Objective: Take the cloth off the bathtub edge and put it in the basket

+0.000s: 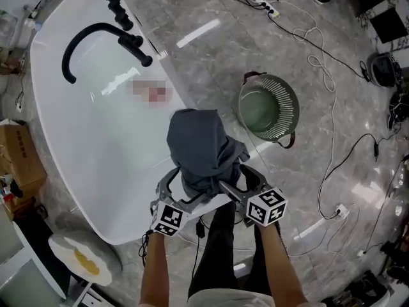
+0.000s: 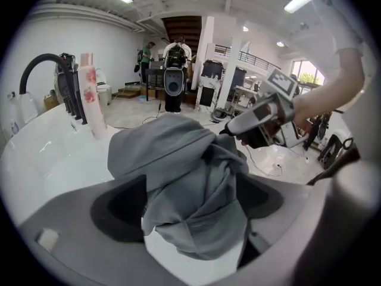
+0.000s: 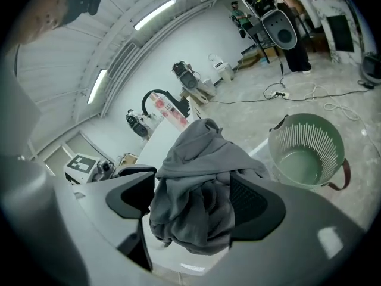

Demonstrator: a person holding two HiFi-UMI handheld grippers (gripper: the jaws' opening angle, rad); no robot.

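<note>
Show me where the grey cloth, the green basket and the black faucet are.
grey cloth (image 1: 198, 142), head view, the middle of its bunched top.
green basket (image 1: 291, 103), head view, the slatted right wall.
black faucet (image 1: 101, 26), head view, the top of its arch.

No text can be read anywhere. The marker cubes carry only black-and-white square patterns (no letters, no digits). The pink print on the bottle is too blurred to read.
</note>
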